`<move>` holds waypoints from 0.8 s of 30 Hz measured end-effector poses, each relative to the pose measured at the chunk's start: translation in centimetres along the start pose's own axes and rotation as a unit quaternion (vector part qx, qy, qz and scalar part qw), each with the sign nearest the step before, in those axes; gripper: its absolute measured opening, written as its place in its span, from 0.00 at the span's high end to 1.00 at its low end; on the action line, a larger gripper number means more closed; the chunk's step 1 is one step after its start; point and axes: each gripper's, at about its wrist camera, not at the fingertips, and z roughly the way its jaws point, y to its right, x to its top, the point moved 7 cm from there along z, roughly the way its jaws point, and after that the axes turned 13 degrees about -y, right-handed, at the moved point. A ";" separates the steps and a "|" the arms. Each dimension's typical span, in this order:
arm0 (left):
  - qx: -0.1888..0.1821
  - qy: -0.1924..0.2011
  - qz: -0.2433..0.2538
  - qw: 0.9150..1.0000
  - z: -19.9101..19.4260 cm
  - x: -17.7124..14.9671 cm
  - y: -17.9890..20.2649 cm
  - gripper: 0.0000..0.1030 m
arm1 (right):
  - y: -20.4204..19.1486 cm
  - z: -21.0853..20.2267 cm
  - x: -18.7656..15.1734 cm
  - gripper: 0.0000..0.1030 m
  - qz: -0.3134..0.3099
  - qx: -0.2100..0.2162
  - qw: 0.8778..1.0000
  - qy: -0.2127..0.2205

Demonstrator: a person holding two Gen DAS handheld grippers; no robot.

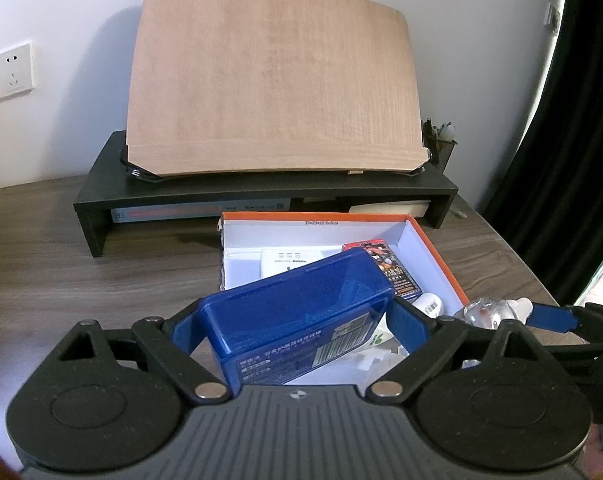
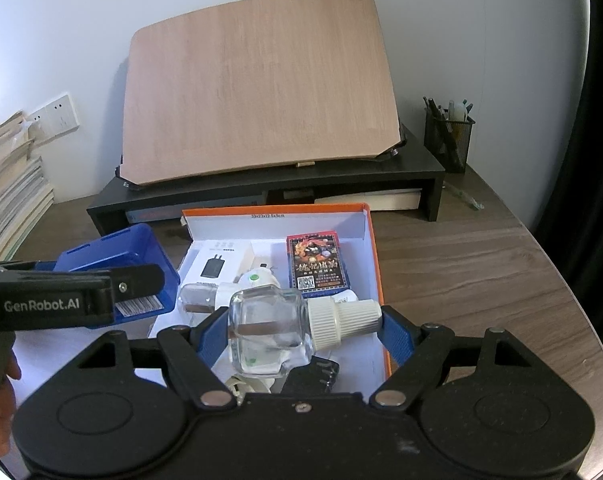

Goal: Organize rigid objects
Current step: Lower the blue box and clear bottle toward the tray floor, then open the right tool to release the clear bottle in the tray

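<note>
Left gripper (image 1: 299, 322) has its jaws clamped on a blue plastic case (image 1: 301, 312), held tilted above the near left part of the orange-rimmed box (image 1: 437, 256). Right gripper (image 2: 303, 326) has its jaws clamped end to end on a clear glass bottle (image 2: 269, 328) with a white ribbed cap (image 2: 343, 320), lying sideways over the box's near end. Inside the box: red card pack (image 2: 316, 264), white charger box (image 2: 217, 262). Box sits on the wood-grain worktop (image 2: 481, 280), before a black riser (image 2: 261, 184) carrying a tilted wooden board (image 2: 257, 92).
</note>
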 end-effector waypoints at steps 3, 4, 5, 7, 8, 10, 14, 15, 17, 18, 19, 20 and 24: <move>0.000 -0.001 0.000 1.000 0.1 0.0 0.1 0.07 | 0.1 0.4 -0.1 0.09 0.002 0.000 1.000 -0.005; 0.000 -0.002 0.001 1.000 0.2 0.1 0.1 0.07 | 0.1 0.6 -0.1 0.09 0.002 0.000 1.000 -0.007; 0.000 -0.002 0.001 1.000 0.2 0.1 0.0 0.07 | 0.1 0.7 -0.2 0.09 0.002 0.001 1.000 -0.009; 0.000 -0.003 0.000 1.000 0.4 0.2 0.1 0.07 | 0.0 1.2 -0.3 0.09 0.000 0.000 1.000 -0.015; -0.001 -0.004 0.000 1.000 0.4 0.2 0.0 0.07 | 0.0 1.3 -0.4 0.09 -0.001 0.000 1.000 -0.018; 0.000 -0.004 0.001 1.000 0.5 0.4 0.1 0.07 | 0.0 1.6 -0.5 0.09 -0.001 0.001 1.000 -0.022; -0.001 -0.004 0.003 1.000 0.9 0.9 0.1 0.07 | 0.1 1.7 -0.6 0.09 0.000 0.002 1.000 -0.023; -0.001 -0.004 0.004 1.000 1.0 1.1 0.2 0.07 | 0.2 1.7 -0.6 0.09 0.001 0.001 1.000 -0.023; -0.003 -0.003 0.005 1.000 1.3 1.6 0.2 0.07 | 0.2 1.8 -0.7 0.09 0.001 0.000 1.000 -0.023; -0.003 -0.002 0.006 1.000 1.5 1.8 0.3 0.07 | 0.2 1.9 -0.6 0.09 0.001 0.000 1.000 -0.025; -0.003 -0.001 0.008 1.000 1.6 2.0 0.4 0.07 | 0.2 2.0 -0.7 0.09 0.000 -0.001 1.000 -0.027; -0.004 -0.001 0.010 1.000 1.9 2.3 0.6 0.07 | 0.2 2.1 -0.7 0.09 -0.001 -0.002 1.000 -0.028; -0.002 -0.005 0.019 1.000 3.2 3.4 1.2 0.07 | 0.0 2.4 -0.8 0.09 -0.010 -0.006 0.999 -0.030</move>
